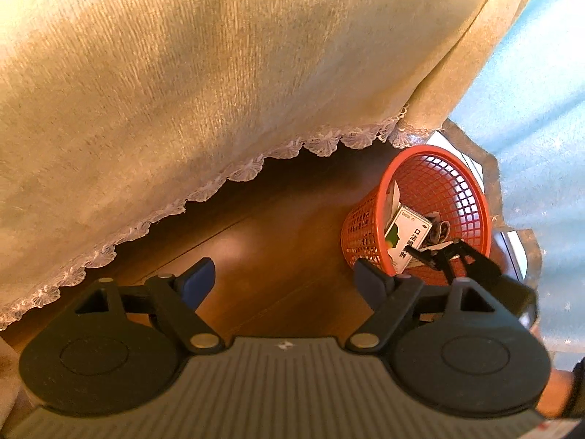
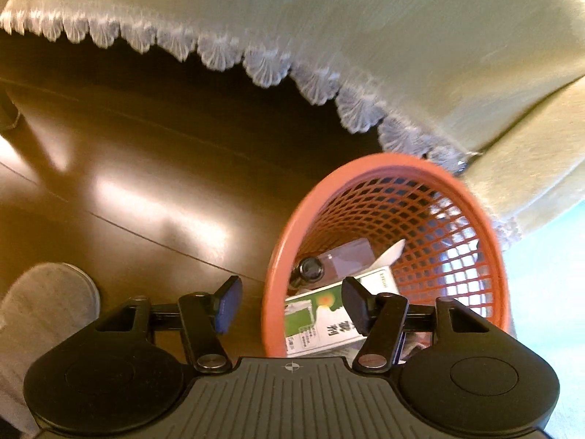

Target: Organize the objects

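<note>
An orange mesh basket [image 1: 471, 183] [image 2: 365, 168] stands on the brown wooden floor [image 1: 274, 226]. Inside lies a white and green box [image 1: 406, 234] [image 2: 318, 314] with printed characters, beside a dark round-ended item [image 2: 310, 269], a clear packet [image 2: 347, 256] and a white scrap [image 2: 393, 252]. My right gripper [image 2: 292, 303] hangs open over the basket's near rim, with nothing between its pads; the left wrist view shows it as a black frame [image 1: 435, 252] above the box. My left gripper [image 1: 283, 281] stands open over bare floor, left of the basket.
A beige cloth with a white lace hem [image 1: 219, 73] [image 2: 402, 18] hangs over furniture right behind the basket. A grey slipper [image 2: 47, 300] rests on the floor at the lower left. A pale blue surface [image 1: 541, 91] lies to the right.
</note>
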{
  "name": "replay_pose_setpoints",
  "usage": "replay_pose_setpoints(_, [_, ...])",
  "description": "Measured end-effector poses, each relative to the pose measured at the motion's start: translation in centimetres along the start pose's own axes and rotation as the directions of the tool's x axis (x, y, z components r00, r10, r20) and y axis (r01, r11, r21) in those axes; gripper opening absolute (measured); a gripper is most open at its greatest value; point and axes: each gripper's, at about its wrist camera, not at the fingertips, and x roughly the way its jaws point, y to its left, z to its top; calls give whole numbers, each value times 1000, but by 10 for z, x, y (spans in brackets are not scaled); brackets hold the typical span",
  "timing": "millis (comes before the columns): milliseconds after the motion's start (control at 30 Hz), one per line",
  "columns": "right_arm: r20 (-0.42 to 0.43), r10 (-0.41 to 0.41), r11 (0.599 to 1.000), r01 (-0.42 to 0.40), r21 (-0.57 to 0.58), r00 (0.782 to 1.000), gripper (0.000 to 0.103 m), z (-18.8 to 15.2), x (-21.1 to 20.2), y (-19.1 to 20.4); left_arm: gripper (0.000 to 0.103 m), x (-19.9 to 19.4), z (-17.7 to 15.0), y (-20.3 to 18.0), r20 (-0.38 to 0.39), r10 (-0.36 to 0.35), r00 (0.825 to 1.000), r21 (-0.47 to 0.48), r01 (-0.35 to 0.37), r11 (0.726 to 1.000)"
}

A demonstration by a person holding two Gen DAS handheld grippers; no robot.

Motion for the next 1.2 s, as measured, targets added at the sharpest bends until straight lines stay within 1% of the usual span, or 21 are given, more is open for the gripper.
replay_pose_setpoints(100, [5, -3, 999, 3, 35, 1000, 58, 8, -27, -11, 81, -13, 5, -4, 1, 1, 1000, 4, -1, 1000])
replay_pose_setpoints(167, [-9, -6, 994, 7, 114, 1000, 58, 16, -51, -26, 84, -28, 11, -9, 8, 1, 1000, 14, -1, 1000])
replay_pose_setpoints(267, [-40, -13, 962, 23, 271, 999, 58, 27, -91, -55, 88, -55, 22, -18, 14, 1, 1000, 33, -2, 999])
replay_pose_setpoints(333, [-65, -8, 925, 32, 378, 998, 58, 35, -120, -75, 91, -75, 31, -25, 15, -6, 1000, 43, 5, 999])
replay_pose_setpoints(433, [-89, 12, 852, 36, 522, 996, 58, 45, -165, -102, 96, -112, 43, -36, 28, -4, 1000, 69, 2, 998])
replay_pose_setpoints(567, [-106, 38, 751, 41, 659, 994, 58, 61, -224, -130, 101, -163, 56, -53, 54, 19, 998, 102, -24, 994])
replay_pose_setpoints(667, [-103, 55, 686, 37, 726, 993, 58, 74, -265, -149, 101, -202, 65, -66, 75, 39, 996, 128, -48, 991])
replay_pose_setpoints(767, [-86, 63, 631, 27, 775, 994, 58, 87, -304, -166, 102, -241, 74, -76, 97, 52, 994, 138, -65, 988])
replay_pose_setpoints(800, [-81, 66, 607, 24, 794, 995, 58, 94, -324, -176, 102, -252, 77, -78, 104, 54, 993, 138, -68, 988])
replay_pose_setpoints(833, [-81, 66, 607, 24, 794, 995, 58, 94, -324, -176, 102, -264, 80, -80, 109, 56, 992, 138, -71, 988])
replay_pose_setpoints(933, [-69, 71, 558, 18, 830, 995, 58, 103, -357, -189, 102, -296, 88, -86, 127, 71, 989, 145, -89, 985])
replay_pose_setpoints(1000, [-69, 71, 534, 20, 845, 995, 58, 109, -373, -197, 102, -316, 91, -91, 137, 78, 988, 155, -99, 983])
replay_pose_setpoints(1100, [-71, 68, 511, 26, 859, 995, 58, 113, -395, -208, 102, -341, 95, -96, 145, 70, 987, 170, -94, 981])
replay_pose_setpoints(1200, [-70, 54, 495, 34, 868, 996, 58, 118, -413, -215, 102, -359, 99, -99, 147, 85, 985, 183, -111, 977])
